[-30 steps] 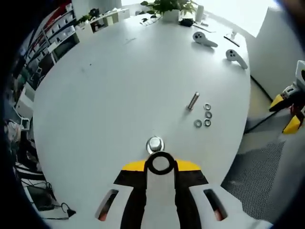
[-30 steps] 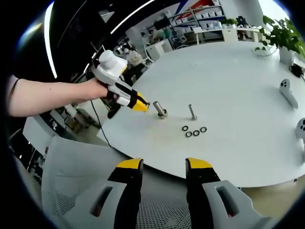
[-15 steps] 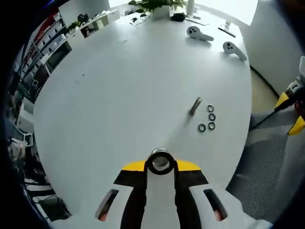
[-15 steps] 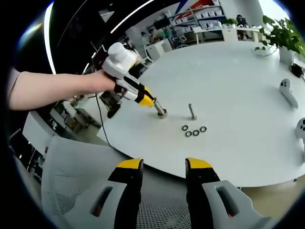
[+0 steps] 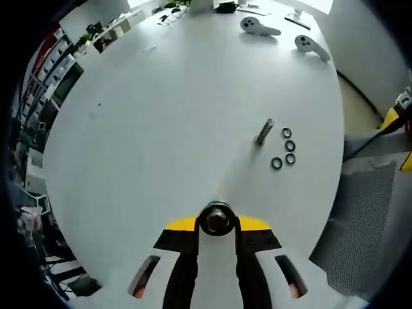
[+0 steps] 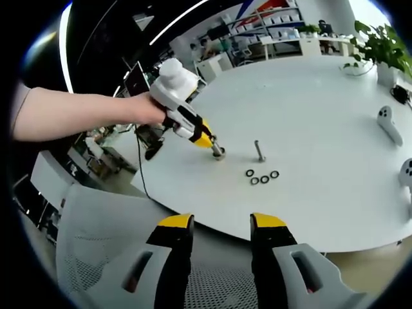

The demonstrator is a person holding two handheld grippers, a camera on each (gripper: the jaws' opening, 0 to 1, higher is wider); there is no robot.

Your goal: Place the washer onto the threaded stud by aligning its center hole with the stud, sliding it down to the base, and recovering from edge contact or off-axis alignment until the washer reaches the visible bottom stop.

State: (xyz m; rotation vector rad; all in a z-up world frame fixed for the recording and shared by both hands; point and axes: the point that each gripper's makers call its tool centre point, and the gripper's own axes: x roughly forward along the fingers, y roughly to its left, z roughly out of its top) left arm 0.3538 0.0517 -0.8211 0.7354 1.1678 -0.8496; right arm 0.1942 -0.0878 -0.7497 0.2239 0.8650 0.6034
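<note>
left gripper view shows your left gripper (image 5: 217,222) clamped on the washer (image 5: 217,219) over the threaded stud (image 6: 217,152) near the table (image 5: 161,116) edge to align it, right gripper (image 6: 219,235) idle, jaws apart

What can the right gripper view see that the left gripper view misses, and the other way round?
Right gripper view alone: a person's hand holding the left gripper from outside, tip down on the stud, plus the mesh chair.

Left gripper view alone: a straight-down look at the dark ring between its own closed jaws.

Both: white table, upright bolt, loose washers, white controllers.
</note>
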